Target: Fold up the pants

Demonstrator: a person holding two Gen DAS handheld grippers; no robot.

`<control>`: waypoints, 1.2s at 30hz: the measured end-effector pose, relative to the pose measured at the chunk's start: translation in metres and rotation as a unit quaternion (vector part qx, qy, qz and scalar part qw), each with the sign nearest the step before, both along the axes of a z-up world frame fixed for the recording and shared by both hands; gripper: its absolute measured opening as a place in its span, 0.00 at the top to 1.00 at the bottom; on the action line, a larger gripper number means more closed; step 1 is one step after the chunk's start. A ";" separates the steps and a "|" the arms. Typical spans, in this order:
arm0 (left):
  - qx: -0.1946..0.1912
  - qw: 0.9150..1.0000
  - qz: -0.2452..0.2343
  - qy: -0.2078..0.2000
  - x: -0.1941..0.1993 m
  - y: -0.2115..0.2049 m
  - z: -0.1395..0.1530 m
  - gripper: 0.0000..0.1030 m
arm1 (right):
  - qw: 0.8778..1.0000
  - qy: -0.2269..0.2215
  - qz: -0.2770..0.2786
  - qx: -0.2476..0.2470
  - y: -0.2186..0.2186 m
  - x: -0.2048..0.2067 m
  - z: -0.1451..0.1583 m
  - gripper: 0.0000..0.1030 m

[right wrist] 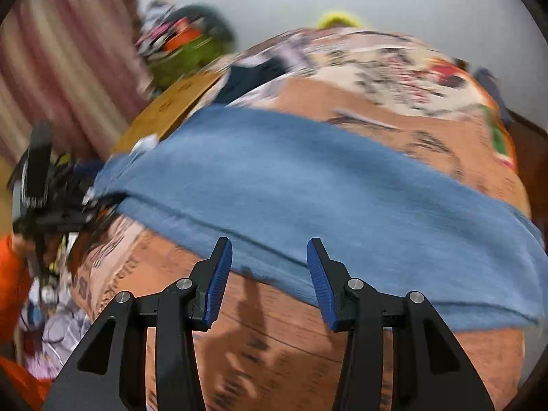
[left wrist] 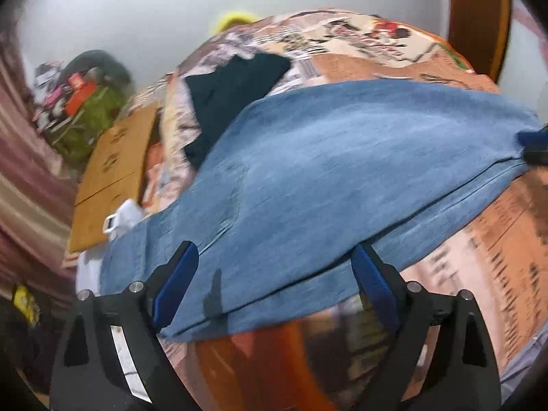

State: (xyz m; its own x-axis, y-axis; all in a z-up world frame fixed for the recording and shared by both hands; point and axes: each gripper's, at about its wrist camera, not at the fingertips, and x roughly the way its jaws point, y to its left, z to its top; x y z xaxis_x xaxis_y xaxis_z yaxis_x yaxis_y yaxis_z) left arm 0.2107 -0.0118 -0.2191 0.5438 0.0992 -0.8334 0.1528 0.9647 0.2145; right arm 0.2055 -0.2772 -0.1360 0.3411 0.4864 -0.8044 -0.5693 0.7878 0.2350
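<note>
**Blue jeans spread across a printed bedspread, both grippers empty above them**

Left wrist view: One pair of blue denim pants [left wrist: 342, 171] lies flat across a bed covered by a patterned bedspread [left wrist: 376, 44] in peach, cream and red. The left gripper [left wrist: 274, 281] hangs over the near hem of the denim with its two blue-padded fingers [left wrist: 174, 284] spread wide; the cloth passes beneath and between them, but neither pad presses on it. One dark teal garment [left wrist: 233, 96] lies on the bedspread beyond the pants, partly tucked under their far edge. At the frame's right edge the tip of the right gripper [left wrist: 534, 147] shows beside the far end of the denim. Left of the bed lies flattened brown cardboard [left wrist: 113, 174], and behind it a heap of mixed items [left wrist: 82, 102] against the wall; what the heap holds is too blurred to count. A striped curtain [left wrist: 24, 178] fills the left border.

Right wrist view: The picture is smeared by motion. The same pants [right wrist: 308, 188] run as a band across the bedspread [right wrist: 394, 68]. The right gripper [right wrist: 270, 281] sits above the near edge of the denim, its fingers [right wrist: 219, 281] partly apart with nothing between the pads. The left gripper [right wrist: 37, 185] appears at the far left, by the other end of the pants. Cardboard [right wrist: 171, 109], curtain [right wrist: 51, 51] and the cluttered heap [right wrist: 181, 44] show beyond.
</note>
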 end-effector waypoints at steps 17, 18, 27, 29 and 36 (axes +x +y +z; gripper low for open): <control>-0.094 0.992 -0.088 0.007 0.029 -0.062 0.012 0.90 | 0.996 -0.050 0.063 -0.043 0.058 0.007 -0.008 0.59; -0.104 0.991 -0.088 0.006 0.028 -0.059 0.015 0.92 | 0.996 -0.056 0.053 -0.043 0.055 0.007 -0.008 0.60; -0.106 0.989 -0.101 0.009 0.008 -0.063 0.014 0.92 | 0.994 -0.085 0.043 -0.057 0.042 0.000 -0.013 0.90; -0.112 0.989 -0.099 0.017 0.006 -0.062 0.009 0.92 | 0.995 -0.076 0.045 -0.049 0.036 -0.004 -0.008 0.90; -0.133 0.987 -0.086 0.031 0.000 -0.055 0.008 0.85 | 0.997 -0.030 0.057 -0.038 0.024 -0.012 -0.010 0.78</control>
State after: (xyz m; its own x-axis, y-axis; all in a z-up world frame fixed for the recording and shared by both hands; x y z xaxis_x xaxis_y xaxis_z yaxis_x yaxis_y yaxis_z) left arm 0.2102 -0.0668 -0.2107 0.4814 -0.2168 -0.8493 0.3244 0.9442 -0.0571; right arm 0.1936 -0.2532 -0.1464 0.3356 0.4639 -0.8199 -0.6674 0.7313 0.1406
